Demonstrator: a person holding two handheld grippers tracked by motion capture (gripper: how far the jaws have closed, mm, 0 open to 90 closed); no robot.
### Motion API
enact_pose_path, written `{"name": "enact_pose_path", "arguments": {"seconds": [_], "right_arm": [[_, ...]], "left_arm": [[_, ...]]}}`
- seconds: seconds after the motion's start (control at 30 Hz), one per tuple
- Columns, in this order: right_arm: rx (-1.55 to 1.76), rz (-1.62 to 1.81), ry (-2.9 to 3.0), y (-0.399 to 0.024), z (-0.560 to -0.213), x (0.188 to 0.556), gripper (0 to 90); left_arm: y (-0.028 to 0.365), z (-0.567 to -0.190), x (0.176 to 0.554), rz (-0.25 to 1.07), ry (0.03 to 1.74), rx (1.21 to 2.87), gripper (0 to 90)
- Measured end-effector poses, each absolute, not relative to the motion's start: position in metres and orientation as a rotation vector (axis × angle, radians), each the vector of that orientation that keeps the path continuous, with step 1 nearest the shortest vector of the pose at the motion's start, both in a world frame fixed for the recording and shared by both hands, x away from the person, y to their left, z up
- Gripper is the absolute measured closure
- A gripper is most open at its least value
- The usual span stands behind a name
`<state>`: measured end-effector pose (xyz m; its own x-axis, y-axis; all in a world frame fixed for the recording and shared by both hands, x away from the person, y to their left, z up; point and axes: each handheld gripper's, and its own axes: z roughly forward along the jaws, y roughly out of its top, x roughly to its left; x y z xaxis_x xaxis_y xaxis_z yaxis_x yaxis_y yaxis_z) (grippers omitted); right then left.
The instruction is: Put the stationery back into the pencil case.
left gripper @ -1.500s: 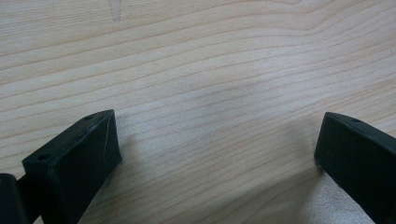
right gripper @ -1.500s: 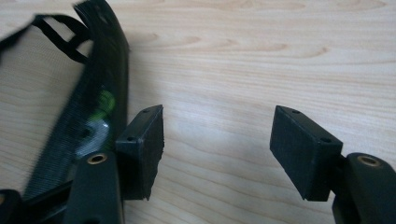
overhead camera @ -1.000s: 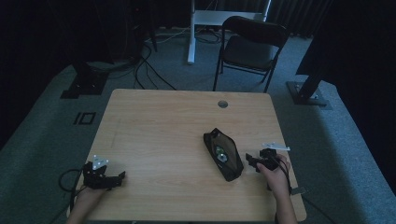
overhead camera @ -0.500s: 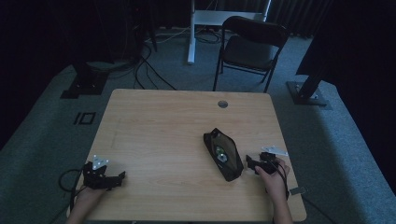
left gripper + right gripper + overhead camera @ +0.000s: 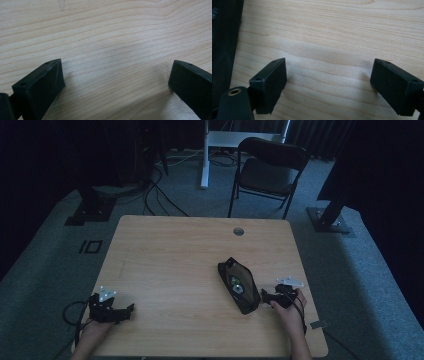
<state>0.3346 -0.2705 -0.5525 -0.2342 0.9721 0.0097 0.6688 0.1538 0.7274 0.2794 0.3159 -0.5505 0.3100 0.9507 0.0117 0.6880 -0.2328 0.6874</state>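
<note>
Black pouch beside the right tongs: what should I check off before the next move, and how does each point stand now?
1. Black pouch lies flat on the table, top open: ok.
2. Right tongs have just been opening, bare wood between the jaws: ok.
3. Right tongs clear of the pouch, its mesh at the left edge of their view: ok.
4. Left tongs open, holding nothing, far from the pouch: ok.
5. What lies inside the pouch: cannot tell.
</note>
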Motion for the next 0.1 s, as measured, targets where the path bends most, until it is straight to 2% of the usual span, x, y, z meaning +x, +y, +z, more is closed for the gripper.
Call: {"name": "enact_pose_path", "arguments": {"seconds": [0.1], "right_arm": [[1.558,0.858,1.97,-0.2704,-0.5525,0.3346,12.9]], "left_arm": [[0.3159,-0.5504,0.2793,0.589,1.447,2.004,0.2]]}}
